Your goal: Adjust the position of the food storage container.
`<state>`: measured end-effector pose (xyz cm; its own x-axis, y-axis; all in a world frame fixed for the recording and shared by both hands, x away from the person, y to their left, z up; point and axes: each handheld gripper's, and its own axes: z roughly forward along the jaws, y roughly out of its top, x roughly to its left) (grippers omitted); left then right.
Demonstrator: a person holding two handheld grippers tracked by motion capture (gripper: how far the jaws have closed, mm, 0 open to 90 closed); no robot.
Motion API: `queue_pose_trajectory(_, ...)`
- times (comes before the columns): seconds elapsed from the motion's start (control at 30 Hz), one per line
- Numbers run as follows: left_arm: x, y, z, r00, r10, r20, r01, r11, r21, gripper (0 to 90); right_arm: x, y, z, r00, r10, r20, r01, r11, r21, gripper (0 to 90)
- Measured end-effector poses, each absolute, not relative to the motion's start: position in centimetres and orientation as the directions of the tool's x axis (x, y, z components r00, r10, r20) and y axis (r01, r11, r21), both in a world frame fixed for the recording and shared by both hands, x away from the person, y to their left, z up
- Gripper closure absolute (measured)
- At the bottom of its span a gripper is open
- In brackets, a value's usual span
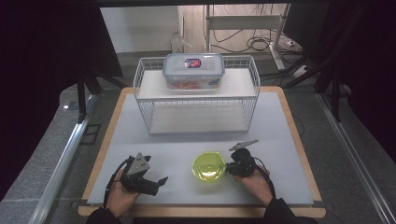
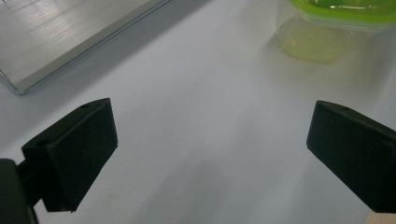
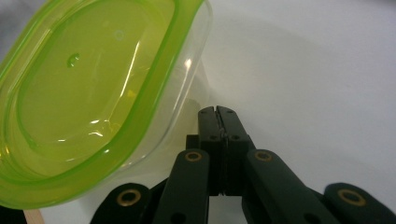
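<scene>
While the left hand-held gripper (image 1: 156, 181) rests on the bench (image 1: 280, 126) with jaws spread wide, the right hand-held gripper (image 1: 229, 165) has its jaws pressed together, empty, just beside the green-lidded container (image 1: 208, 166) to its left.

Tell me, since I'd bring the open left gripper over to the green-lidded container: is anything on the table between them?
Nothing visible: bare white table lies between the left gripper and the green-lidded container.
</scene>
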<state>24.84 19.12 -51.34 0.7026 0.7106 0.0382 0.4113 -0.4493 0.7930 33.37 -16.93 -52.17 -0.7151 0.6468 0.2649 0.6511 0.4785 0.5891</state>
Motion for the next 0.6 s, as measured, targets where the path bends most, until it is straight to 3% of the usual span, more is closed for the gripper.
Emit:
queue_pose_trajectory(0.17,24.8,19.1,-51.4,0.704,0.709,0.037,0.413,-0.451,0.791,1.9,33.3,-16.8,-52.1,-0.725,0.643,0.247,0.639,0.492,0.592,87.9)
queue_pose_trajectory(0.37,24.9,19.0,-51.5,0.71,0.703,0.039,0.415,-0.463,0.783,1.9,33.4,-17.8,-51.5,-0.728,0.662,0.177,0.608,0.505,0.613,79.8)
queue_pose_trajectory(0.6,24.8,18.9,-51.6,0.713,0.7,0.048,0.414,-0.476,0.776,1.9,33.4,-19.3,-50.7,-0.734,0.67,0.109,0.562,0.51,0.651,63.0)
